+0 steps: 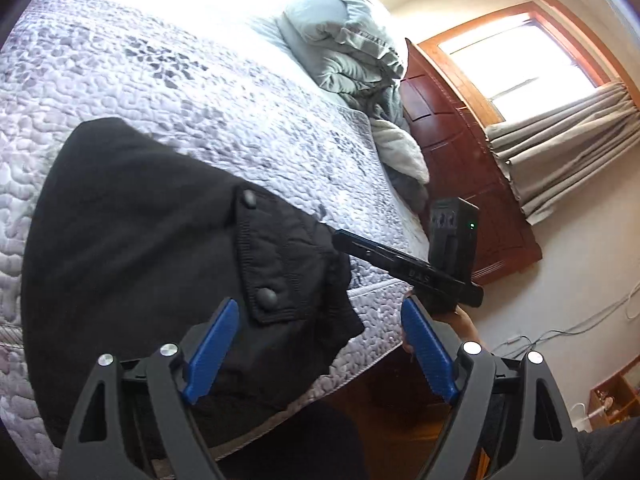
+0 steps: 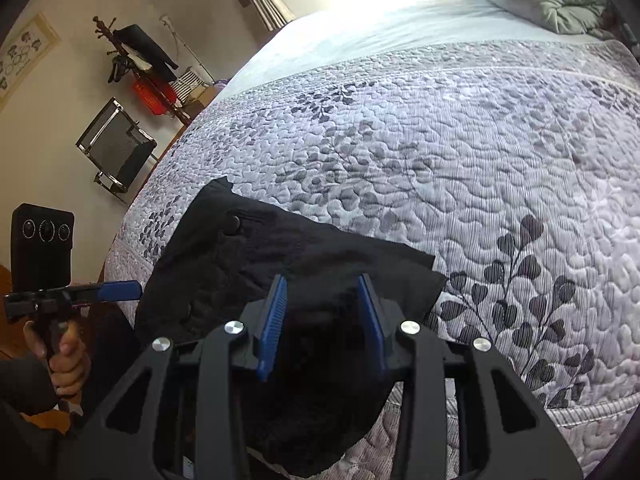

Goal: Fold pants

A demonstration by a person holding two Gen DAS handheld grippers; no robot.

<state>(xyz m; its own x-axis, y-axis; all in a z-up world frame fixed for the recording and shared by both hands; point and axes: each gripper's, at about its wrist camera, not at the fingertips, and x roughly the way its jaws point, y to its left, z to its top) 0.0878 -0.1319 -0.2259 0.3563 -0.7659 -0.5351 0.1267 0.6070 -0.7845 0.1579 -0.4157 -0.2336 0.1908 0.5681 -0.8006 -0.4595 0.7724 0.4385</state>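
Note:
Black pants (image 1: 152,248) lie bunched in a folded heap at the near edge of the bed, a snap-button pocket flap facing up; part of the cloth hangs over the edge. They also show in the right wrist view (image 2: 280,252). My left gripper (image 1: 320,320) is open and empty, its blue fingers (image 1: 216,340) spread just above the pants' near side. My right gripper (image 2: 322,304) is open, its pads either side of the dark cloth without pinching it. The right gripper shows from the side in the left view (image 1: 404,264), and the left gripper in the right view (image 2: 116,291).
The quilted grey leaf-pattern bedspread (image 2: 440,152) covers the bed. A heap of pale green bedding (image 1: 344,44) lies at the head by the wooden headboard (image 1: 460,152). A window with curtains (image 1: 568,136), a chair (image 2: 116,148) and a coat rack (image 2: 136,56) stand around the bed.

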